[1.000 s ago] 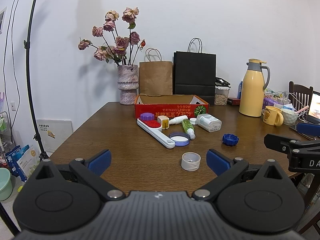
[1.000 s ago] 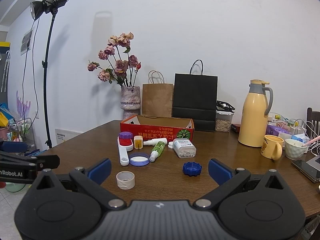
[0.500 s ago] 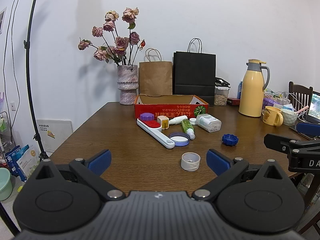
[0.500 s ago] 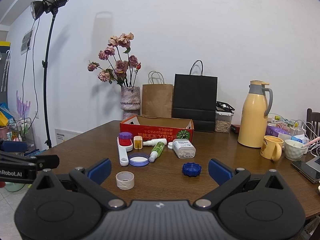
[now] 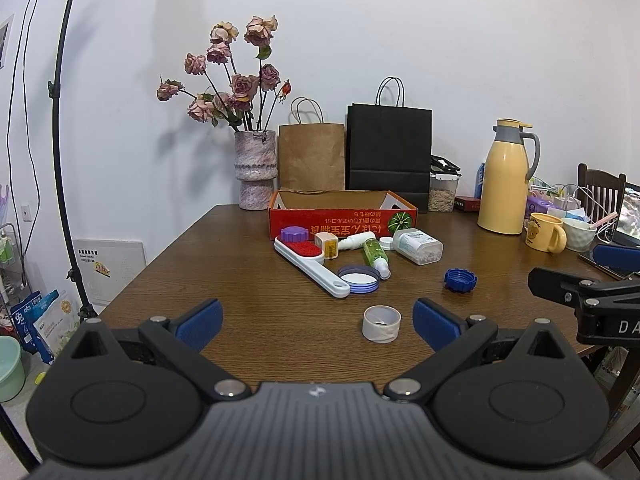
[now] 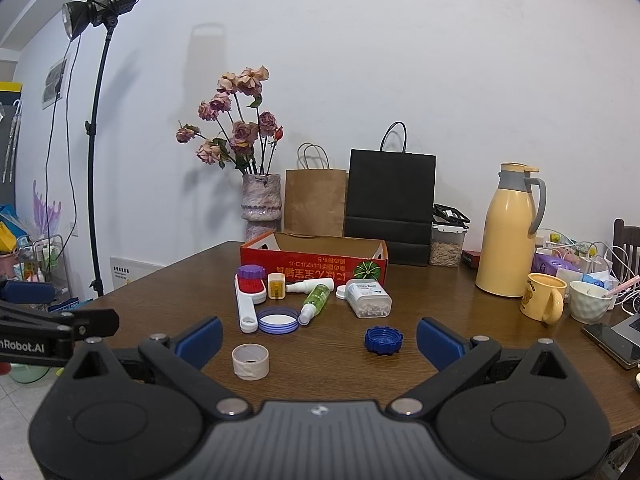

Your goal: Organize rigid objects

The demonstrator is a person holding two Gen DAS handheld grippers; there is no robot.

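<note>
Left gripper (image 5: 318,320), right gripper (image 6: 318,338) both wide, empty; tape roll (image 5: 381,323) between left fingers.

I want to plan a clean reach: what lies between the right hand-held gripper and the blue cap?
Nothing: in the right wrist view only bare table separates the right hand-held gripper from the blue cap.
</note>
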